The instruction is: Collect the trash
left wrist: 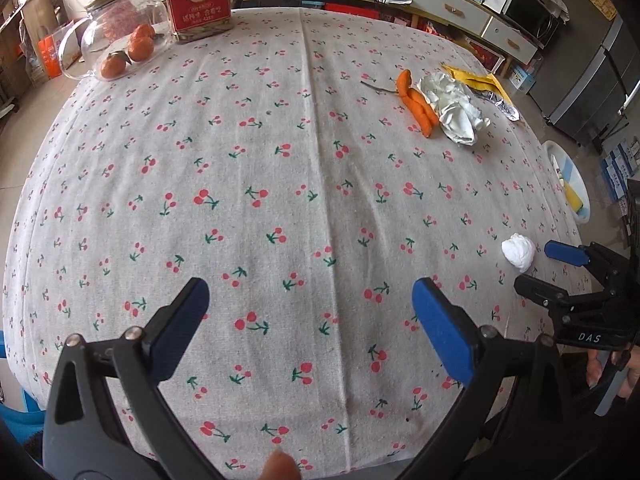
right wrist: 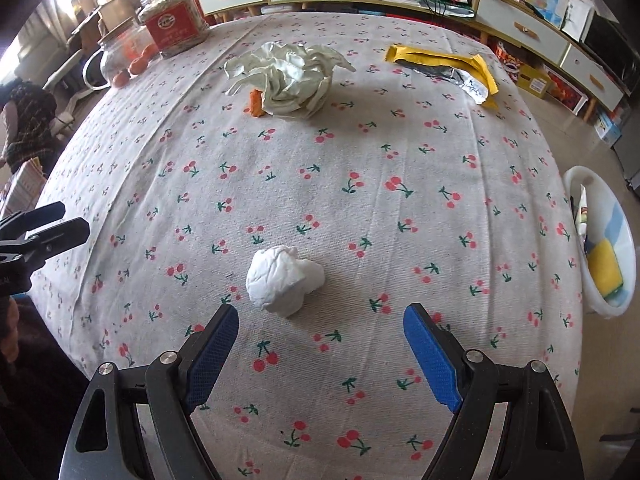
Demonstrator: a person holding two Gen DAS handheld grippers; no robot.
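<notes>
I am holding my right gripper (right wrist: 316, 344) wide open over the tabletop (right wrist: 400, 240), its jaws gripping nothing. The crumpled white tissue ball (right wrist: 282, 280) is lying just beyond them at lower centre, with bare cherry-print cloth all around. My left gripper (left wrist: 310, 312) is also gaping empty. A white plastic basin (right wrist: 624, 216) is sitting past the right edge.

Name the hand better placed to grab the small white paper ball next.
Right. The right gripper is open with the white paper ball just ahead of its fingers; the left gripper hangs over bare tablecloth, farther away.
</notes>
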